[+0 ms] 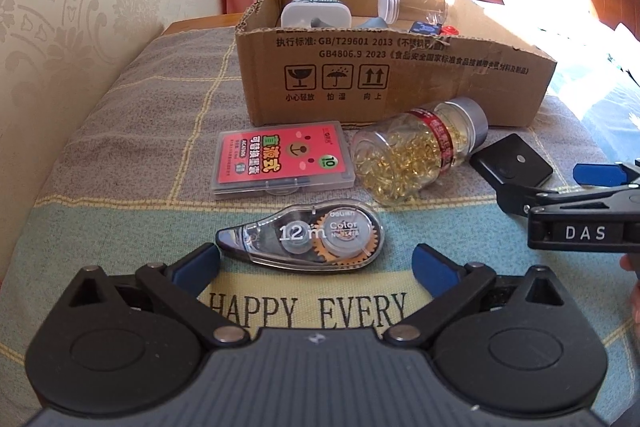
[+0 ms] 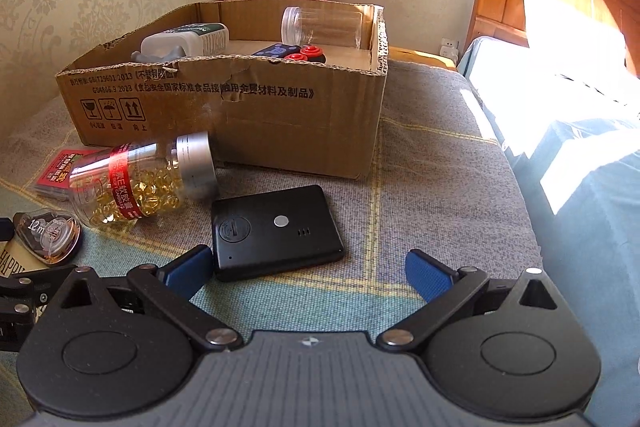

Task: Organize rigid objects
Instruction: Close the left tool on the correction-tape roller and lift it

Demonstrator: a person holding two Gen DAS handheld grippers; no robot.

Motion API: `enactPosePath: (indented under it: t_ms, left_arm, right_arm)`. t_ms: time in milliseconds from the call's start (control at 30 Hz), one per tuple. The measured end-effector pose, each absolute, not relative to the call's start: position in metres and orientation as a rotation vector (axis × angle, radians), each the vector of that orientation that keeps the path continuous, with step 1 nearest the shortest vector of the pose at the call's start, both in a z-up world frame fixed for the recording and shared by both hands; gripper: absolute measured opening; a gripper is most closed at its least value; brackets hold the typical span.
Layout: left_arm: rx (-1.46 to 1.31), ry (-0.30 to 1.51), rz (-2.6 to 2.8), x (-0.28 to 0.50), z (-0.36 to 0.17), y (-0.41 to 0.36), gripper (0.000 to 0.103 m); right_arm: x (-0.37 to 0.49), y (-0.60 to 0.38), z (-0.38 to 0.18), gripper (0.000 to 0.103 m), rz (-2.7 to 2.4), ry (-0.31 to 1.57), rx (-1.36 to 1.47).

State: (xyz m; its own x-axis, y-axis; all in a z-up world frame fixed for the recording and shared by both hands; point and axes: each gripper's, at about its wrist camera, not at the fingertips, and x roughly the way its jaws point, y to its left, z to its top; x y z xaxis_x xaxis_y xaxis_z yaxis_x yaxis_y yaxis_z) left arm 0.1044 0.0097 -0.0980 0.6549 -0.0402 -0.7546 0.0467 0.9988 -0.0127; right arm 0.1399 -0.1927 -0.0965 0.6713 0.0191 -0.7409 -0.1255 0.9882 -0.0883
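A clear correction tape dispenser [image 1: 300,241] lies on the cloth just ahead of my open, empty left gripper [image 1: 316,261]. Behind it lie a red ink-cartridge case [image 1: 282,161] and a tipped bottle of golden capsules [image 1: 420,151]. A flat black device [image 2: 276,231] lies just ahead of my open, empty right gripper [image 2: 310,265], with its near left corner at the left fingertip [image 2: 192,265]. The right gripper also shows at the right edge of the left wrist view [image 1: 580,195]. The bottle [image 2: 140,183], tape [image 2: 46,237] and case [image 2: 56,167] show left in the right wrist view.
An open cardboard box [image 1: 384,83] stands behind the objects, holding a clear jar [image 1: 412,5], a white container [image 1: 316,13] and red-buttoned items [image 2: 308,55]. The cloth-covered surface [image 2: 420,187] meets a wall on the left and a bed [image 2: 580,147] with wooden headboard on the right.
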Motion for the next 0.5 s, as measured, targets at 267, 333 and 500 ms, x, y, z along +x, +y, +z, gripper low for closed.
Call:
enactPosePath:
  t_ms: [267, 333, 500]
  left_arm:
    - [0.006, 0.820, -0.036, 0.1081, -0.0998, 0.0068, 0.100]
    - [0.010, 0.812, -0.047, 0.1088, -0.1005, 0.0083, 0.100]
    - [0.029, 0.791, -0.086, 0.1092, -0.1021, 0.0125, 0.100]
  right_arm:
    - [0.1413, -0.1930, -0.0954, 0.103, 0.098, 0.835, -0.145]
    - [0.1428, -0.1939, -0.0948, 0.103, 0.114, 0.839, -0.151]
    - [0.1448, -0.1966, -0.0943, 0.103, 0.147, 0.839, -0.163]
